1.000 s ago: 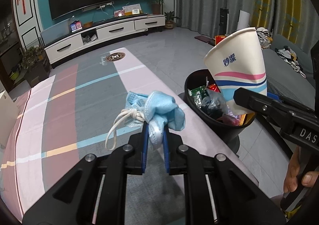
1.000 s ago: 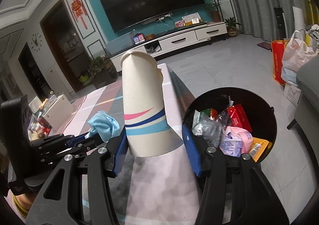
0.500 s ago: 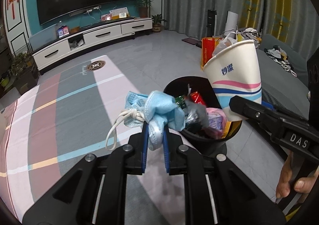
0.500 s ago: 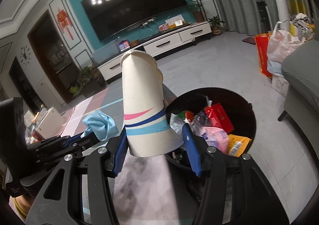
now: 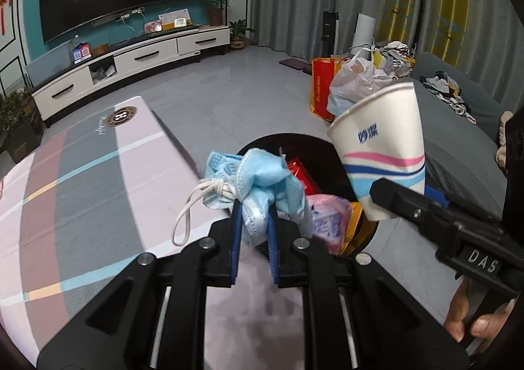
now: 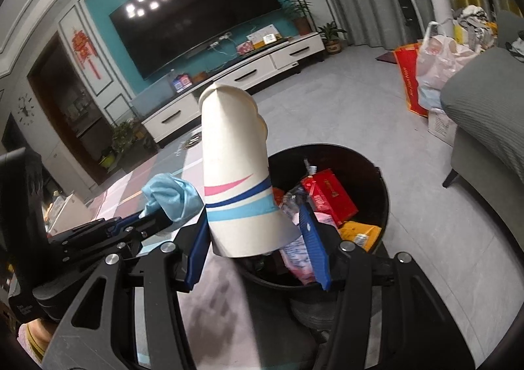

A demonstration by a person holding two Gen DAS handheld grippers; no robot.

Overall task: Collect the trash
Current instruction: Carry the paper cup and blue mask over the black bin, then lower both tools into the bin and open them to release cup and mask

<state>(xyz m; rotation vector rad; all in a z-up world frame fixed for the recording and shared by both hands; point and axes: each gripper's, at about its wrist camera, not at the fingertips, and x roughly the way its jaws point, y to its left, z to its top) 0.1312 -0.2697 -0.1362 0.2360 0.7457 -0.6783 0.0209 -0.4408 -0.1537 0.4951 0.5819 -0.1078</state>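
Observation:
My left gripper (image 5: 254,216) is shut on a crumpled blue face mask (image 5: 262,180) with a white ear loop hanging to the left. It hangs at the table's right edge, partly over the black trash bin (image 5: 262,145). My right gripper (image 6: 255,235) is shut on a white paper cup (image 6: 234,173) with pink and blue stripes, held by its base with the squashed rim pointing away. That cup (image 5: 383,147) shows at the right of the left wrist view, above the bin (image 6: 381,206). The bin holds red, pink and orange wrappers.
A striped tablecloth covers the table (image 5: 82,180) at the left. A grey sofa (image 6: 484,114) stands right of the bin. A red bag and a white plastic bag (image 5: 353,78) sit on the floor behind it. A TV cabinet (image 5: 131,65) lines the far wall.
Both grippers have travelled right, from over the table toward the bin. The mask now overlaps the bin's rim, and the cup hangs over the bin's near side.

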